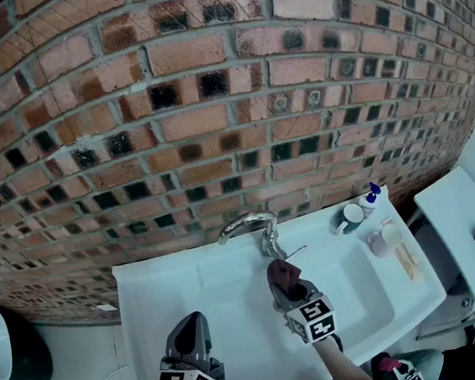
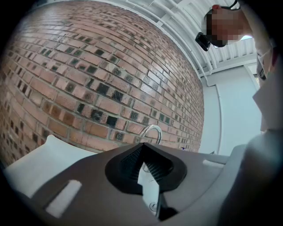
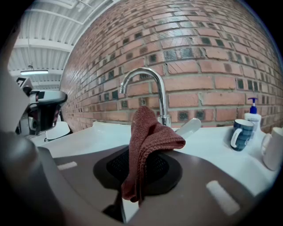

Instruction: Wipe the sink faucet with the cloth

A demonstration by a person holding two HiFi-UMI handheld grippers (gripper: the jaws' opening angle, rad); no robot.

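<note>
A white sink is set against a brick wall, seen from above. A chrome gooseneck faucet rises at the back of the sink, with a lever handle pointing out to its right.

The right gripper reaches over the basin, its jaws clamped on a reddish-brown knitted cloth. The cloth stands up folded between the jaws, one flap drooping over to the right and a tail hanging down in front. It is held just in front of the faucet's base; whether it touches the metal cannot be told.

The left gripper hangs over the near left part of the sink, well apart from the faucet. Its jaws meet at the tips with nothing between them.

On the sink's right rim stand a blue striped mug, a soap pump bottle with a blue top just behind it, and a white cup nearer the front.
</note>
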